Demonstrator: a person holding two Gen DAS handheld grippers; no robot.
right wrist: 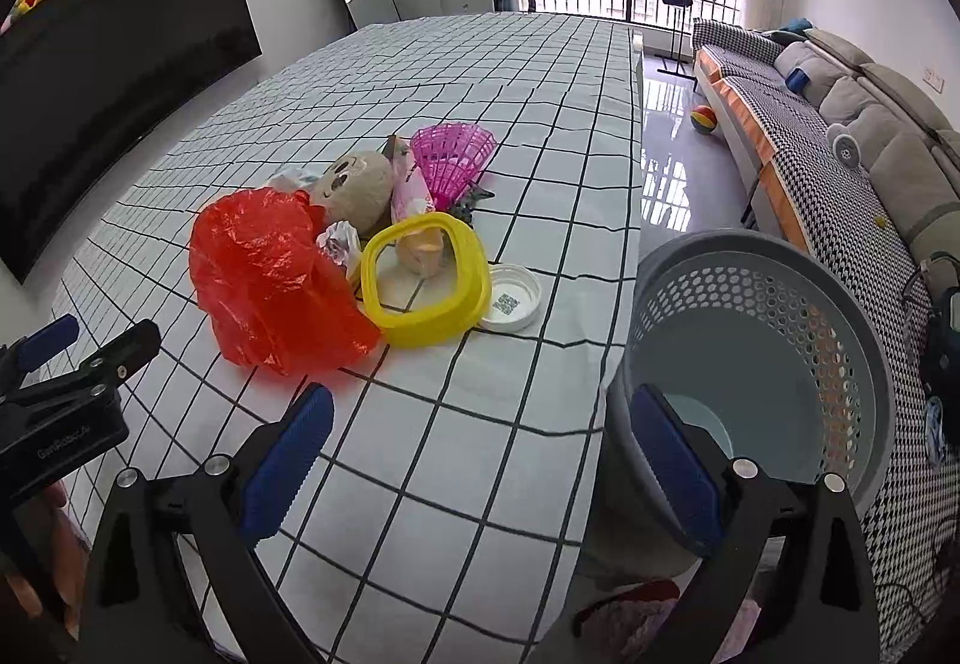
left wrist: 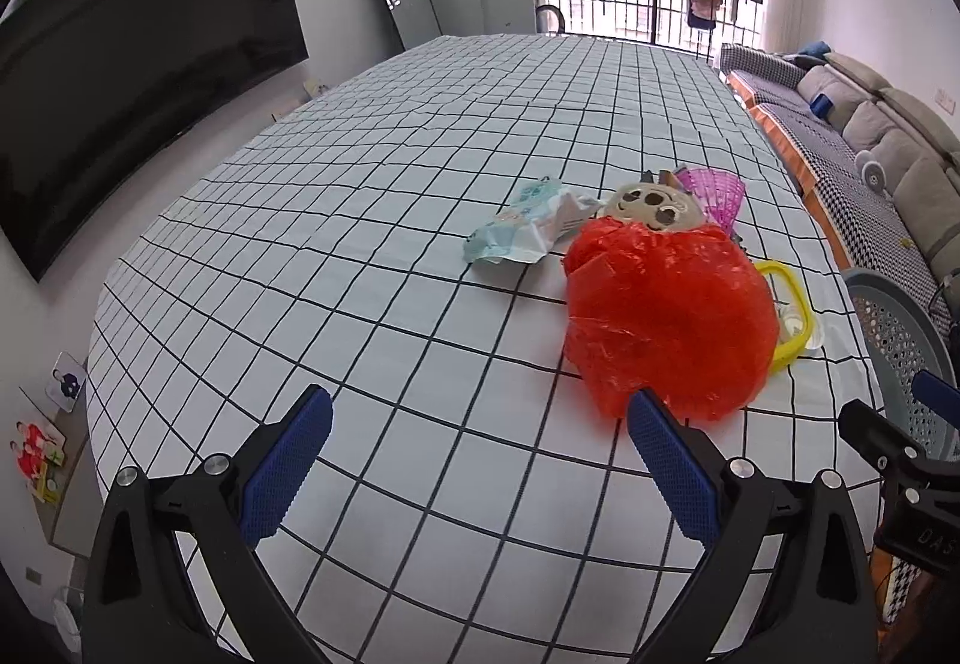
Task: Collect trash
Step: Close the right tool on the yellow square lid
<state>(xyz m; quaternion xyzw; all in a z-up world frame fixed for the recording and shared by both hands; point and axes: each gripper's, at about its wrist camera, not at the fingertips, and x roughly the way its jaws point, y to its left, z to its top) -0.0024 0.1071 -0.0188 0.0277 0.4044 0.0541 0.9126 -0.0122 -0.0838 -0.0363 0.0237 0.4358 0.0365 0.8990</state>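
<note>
Your left tool (left wrist: 480,448) hovers released over the tabletop (left wrist: 372,220), just short of the red bag (left wrist: 666,316). Your right tool (right wrist: 480,448) hangs released too, straddling the tabletop edge and the gray basket (right wrist: 774,268).

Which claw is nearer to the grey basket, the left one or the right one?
Right. The right claw hovers open at the grey basket rim; the left claw, also open, is over the table, near the red bag.

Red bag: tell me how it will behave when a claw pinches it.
The red bag looks like thin, crinkled film, so it will probably collapse and hang floppy. It seems light for its bulk. The glossy surface may slip, so pinch a gathered fold.
</note>
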